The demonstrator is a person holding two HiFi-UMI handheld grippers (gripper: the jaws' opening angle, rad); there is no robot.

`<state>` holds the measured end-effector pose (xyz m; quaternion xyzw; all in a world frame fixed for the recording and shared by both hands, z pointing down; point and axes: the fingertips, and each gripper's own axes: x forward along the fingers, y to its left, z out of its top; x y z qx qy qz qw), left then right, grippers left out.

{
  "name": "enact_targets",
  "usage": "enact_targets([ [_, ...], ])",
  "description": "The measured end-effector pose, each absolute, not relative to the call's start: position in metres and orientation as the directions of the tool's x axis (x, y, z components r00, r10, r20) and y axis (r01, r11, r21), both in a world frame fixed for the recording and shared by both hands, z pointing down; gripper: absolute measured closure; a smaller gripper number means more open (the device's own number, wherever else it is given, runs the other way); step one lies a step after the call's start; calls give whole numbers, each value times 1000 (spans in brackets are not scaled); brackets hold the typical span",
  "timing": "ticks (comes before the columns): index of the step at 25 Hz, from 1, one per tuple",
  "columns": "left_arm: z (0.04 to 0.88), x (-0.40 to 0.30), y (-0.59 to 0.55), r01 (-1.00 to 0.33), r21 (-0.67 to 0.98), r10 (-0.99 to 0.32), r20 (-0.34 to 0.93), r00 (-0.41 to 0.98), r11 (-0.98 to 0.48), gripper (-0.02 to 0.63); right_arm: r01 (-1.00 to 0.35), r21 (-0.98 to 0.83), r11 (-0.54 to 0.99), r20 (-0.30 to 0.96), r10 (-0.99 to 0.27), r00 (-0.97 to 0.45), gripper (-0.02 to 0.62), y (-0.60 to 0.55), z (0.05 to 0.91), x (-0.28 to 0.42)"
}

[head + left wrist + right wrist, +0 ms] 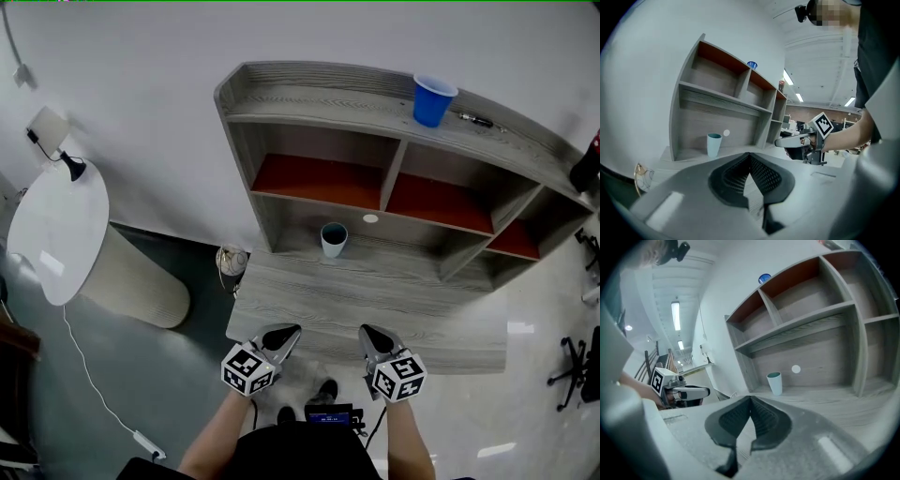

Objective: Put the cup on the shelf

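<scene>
a: where is the cup [334, 239] sitting?
b: it is standing upright on the grey wooden desk [309, 309]. it is far back against the rear panel of the shelf unit [319, 98], under the lowest shelf board and just left of a small white disc [370, 218] on that panel.
a: is either tool reaching it?
b: no, it is standing well apart from both of them.
a: how is the left gripper [290, 331] looking?
b: its jaws are pressing together tip to tip and gripping nothing. it is hovering over the desk's front edge.
a: and the right gripper [367, 331]?
b: the same. its jaws are meeting and carrying nothing. it is hanging beside the left one, and both are pointing toward the shelves.
a: what is resting up top?
b: a blue cup [433, 99] is standing on the top board, and a dark pen-like thing [476, 120] is lying just right of it.
a: and off to the left?
b: a round white table [56, 230] is standing on the floor, apart from the desk.
</scene>
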<state>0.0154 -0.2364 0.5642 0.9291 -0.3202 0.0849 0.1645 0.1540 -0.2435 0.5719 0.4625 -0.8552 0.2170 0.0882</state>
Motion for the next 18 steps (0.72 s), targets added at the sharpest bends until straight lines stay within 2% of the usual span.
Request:
enact_targets([
  [5,568,-13,-203,-620,262,-568,252,784,-740,609,-842,-233,487,359,-761,-540,598,-199,568,119],
  [18,565,-45,-134,-547,298,-508,203,837,-782,607,-881,-178,438,377,-797,-472,598,-115,563,86],
])
